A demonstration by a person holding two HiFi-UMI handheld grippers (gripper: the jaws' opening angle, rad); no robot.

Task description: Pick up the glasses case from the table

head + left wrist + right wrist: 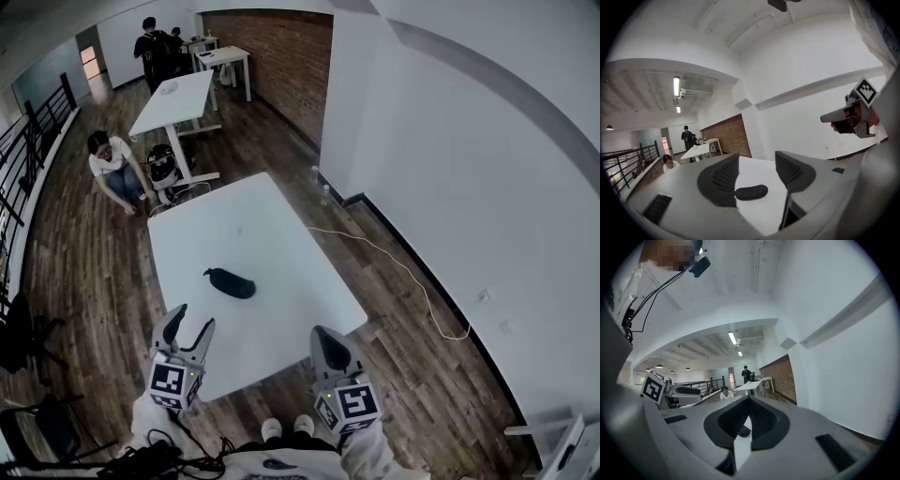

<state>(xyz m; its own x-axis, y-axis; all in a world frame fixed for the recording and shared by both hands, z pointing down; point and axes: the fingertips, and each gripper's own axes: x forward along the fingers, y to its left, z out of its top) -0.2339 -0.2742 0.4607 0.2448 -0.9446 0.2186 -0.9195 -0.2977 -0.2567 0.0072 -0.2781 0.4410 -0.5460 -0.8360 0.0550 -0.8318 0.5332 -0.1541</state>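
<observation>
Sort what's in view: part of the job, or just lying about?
Job:
- glasses case
- white table under it
- left gripper, open and empty
- right gripper, shut and empty

Lying about:
- far table
- floor cable
- crouching person

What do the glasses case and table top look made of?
Glasses case: black, matt, rounded shell with no glare, probably fabric-covered or soft plastic; too small to settle. Table: smooth white top with a faint sheen, likely laminate or painted board.
</observation>
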